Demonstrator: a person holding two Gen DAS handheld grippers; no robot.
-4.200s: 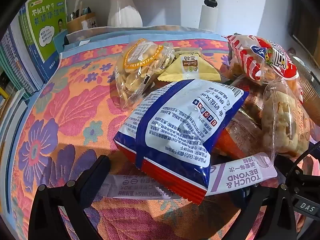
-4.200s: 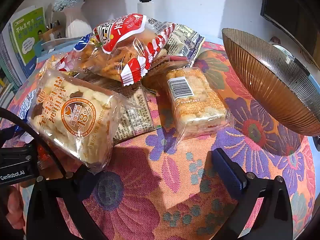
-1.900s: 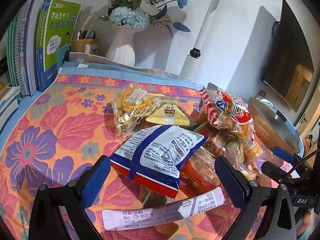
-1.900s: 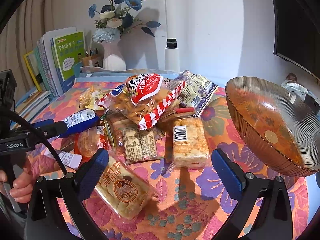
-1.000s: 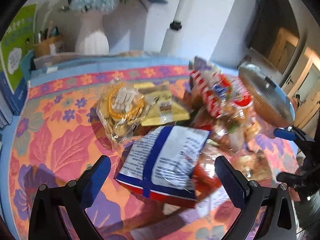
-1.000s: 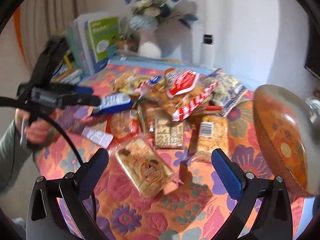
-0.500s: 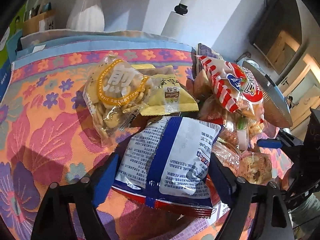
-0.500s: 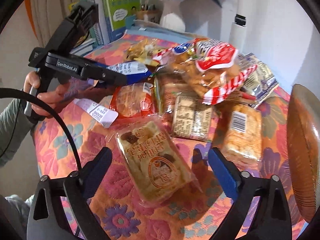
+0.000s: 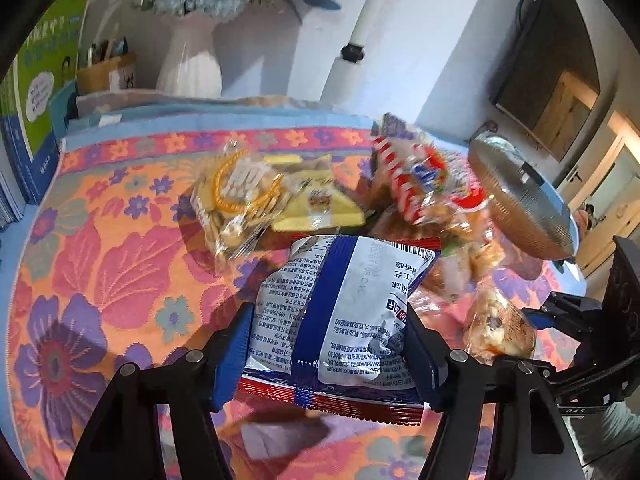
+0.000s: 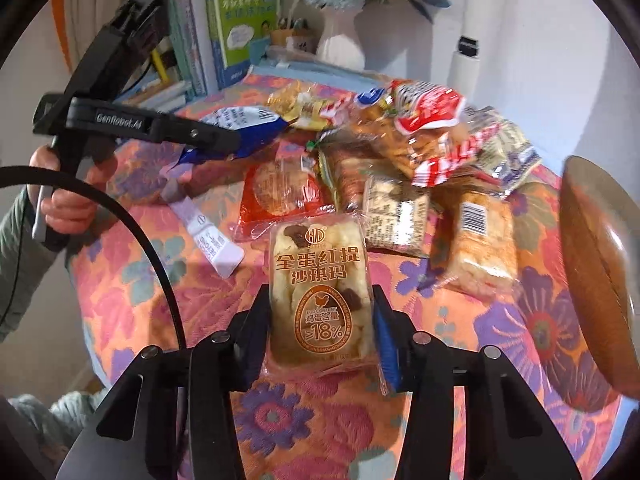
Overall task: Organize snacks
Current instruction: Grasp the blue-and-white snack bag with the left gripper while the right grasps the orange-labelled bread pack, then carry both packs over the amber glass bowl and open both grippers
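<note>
Item one, low centre of my left wrist view: blue-and-white snack bag (image 9: pixel 340 312), red crimped ends, printed back up, long axis running up-frame. My left gripper (image 9: pixel 328 354) is closing, pads pressing its sides above the floral bench (image 9: pixel 100 256).

Item two, low centre of the right view: clear egg-cake pack (image 10: pixel 320 296), orange lettering, long axis up-frame. My right gripper (image 10: pixel 320 334) is closing, clamping it.

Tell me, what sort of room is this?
Probably a home living room or study. A table under a flowered cloth holds packaged snacks, with a vase of flowers and a row of books at the back, and a wall-mounted screen nearby.
</note>
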